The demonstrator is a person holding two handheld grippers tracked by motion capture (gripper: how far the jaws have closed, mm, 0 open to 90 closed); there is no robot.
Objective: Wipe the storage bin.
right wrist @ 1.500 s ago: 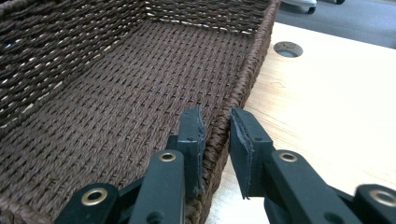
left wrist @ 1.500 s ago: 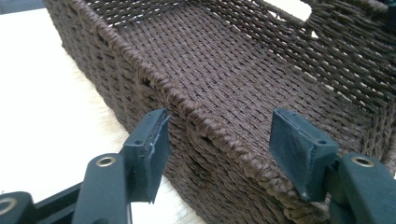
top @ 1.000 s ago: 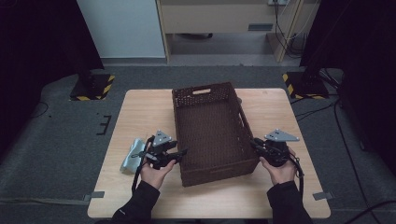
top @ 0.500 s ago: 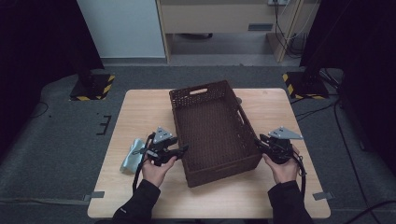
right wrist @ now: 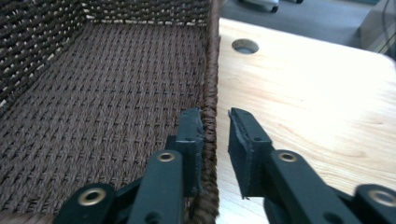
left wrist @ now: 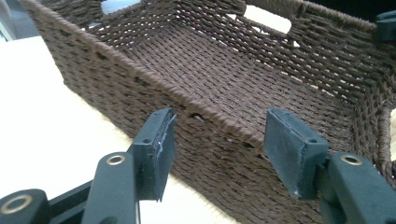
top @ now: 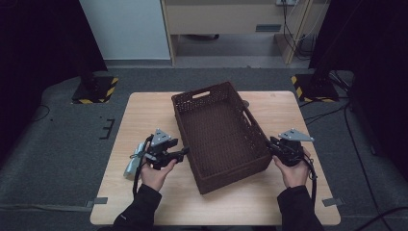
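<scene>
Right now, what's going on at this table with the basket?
A person stands at a wooden table, a gripper in each hand, working on a brown woven basket that sits askew on it. The right gripper straddles the basket's right wall, one jaw inside and one outside; a small gap shows at the outer pad. The left gripper, jaws wide and just opening, points at the left wall without touching. A silvery packet lies beside the left hand.

Rough woven wicker basket [top: 219, 134], matt wooden table [top: 144, 115]

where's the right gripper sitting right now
In the high view the right gripper is at the brown wicker basket's right wall near the front corner, its jaws straddling the rim, on the wooden table.
</scene>
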